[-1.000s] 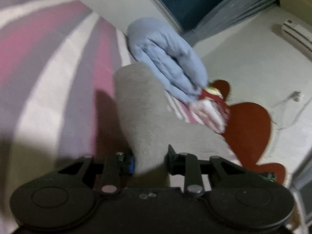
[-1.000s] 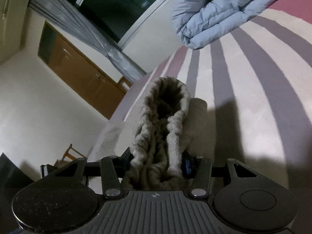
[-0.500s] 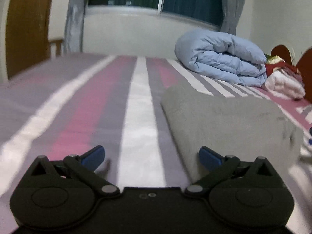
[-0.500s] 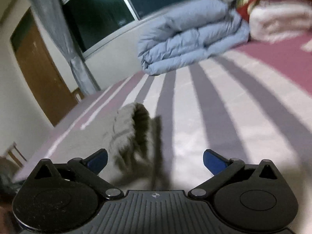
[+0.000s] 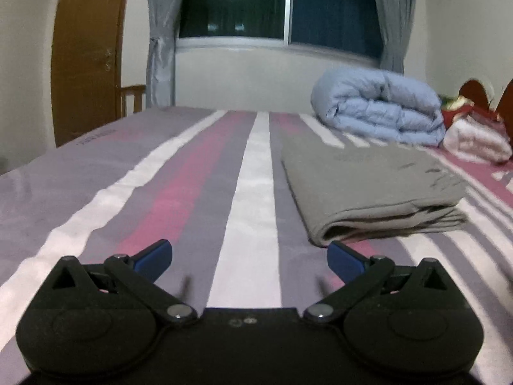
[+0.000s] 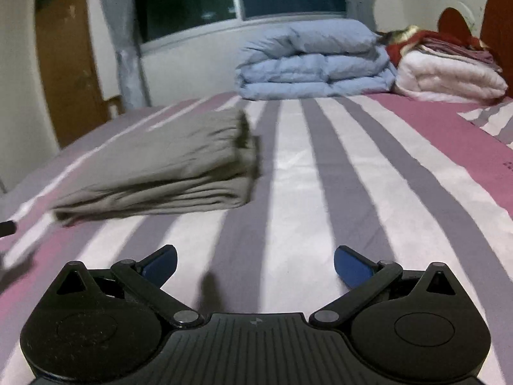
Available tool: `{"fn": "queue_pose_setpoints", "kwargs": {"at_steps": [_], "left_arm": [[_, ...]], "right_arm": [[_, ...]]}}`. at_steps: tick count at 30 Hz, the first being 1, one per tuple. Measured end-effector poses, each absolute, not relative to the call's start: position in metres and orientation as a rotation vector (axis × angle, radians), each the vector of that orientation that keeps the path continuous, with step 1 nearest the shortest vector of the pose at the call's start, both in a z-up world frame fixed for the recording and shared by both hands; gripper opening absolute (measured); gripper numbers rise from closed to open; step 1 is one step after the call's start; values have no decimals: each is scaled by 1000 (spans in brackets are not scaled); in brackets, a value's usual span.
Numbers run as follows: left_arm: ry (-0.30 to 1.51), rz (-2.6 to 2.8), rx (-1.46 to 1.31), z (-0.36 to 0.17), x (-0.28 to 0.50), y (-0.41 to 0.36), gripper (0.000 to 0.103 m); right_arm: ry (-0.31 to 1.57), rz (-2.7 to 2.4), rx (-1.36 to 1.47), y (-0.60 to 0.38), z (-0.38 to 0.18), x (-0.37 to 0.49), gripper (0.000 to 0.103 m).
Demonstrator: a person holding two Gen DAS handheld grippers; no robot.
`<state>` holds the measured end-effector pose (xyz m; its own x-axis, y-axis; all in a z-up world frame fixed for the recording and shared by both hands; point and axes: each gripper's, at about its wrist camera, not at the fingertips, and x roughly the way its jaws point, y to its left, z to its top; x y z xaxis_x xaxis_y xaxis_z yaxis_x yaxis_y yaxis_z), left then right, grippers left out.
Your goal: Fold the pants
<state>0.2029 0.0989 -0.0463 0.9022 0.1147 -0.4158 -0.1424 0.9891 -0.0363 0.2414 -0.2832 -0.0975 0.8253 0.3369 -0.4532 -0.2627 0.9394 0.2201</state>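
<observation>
1. Bedspread (image 5: 250, 192), striped in pink, grey and white, fills most of both views and carries everything else.
2. Blue duvet (image 6: 314, 64) sits rolled up at the far end below the window, with a white bundle (image 6: 449, 77) and red cloth just beside it (none of this belongs to the job).
3. Grey pants (image 5: 368, 189) lie on the bedspread as a compact, layered rectangle, ahead and to the right in the left wrist view, ahead and to the left in the right wrist view (image 6: 166, 160). Edges look roughly squared, though the near corner is blurred.
4. Left gripper (image 5: 249, 256) has its jaws spread wide with nothing between them, near the stack's closest corner but apart from it.
5. Right gripper (image 6: 255, 261) is likewise spread and empty, over bare stripes.

By my reading, folding is finished; at most a light tidy of the edges remains.
</observation>
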Motion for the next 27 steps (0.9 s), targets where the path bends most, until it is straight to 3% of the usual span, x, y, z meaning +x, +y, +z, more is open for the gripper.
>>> {"fn": "queue_pose_setpoints", "kwargs": {"at_steps": [10,27], "left_arm": [[477,96,-78,-28,118,81,97],[430,49,-53,49,12,34,97]], "right_arm": [[504,366,151,-260,-68,145,103],[447,335,135,-250,0,14,103]]}}
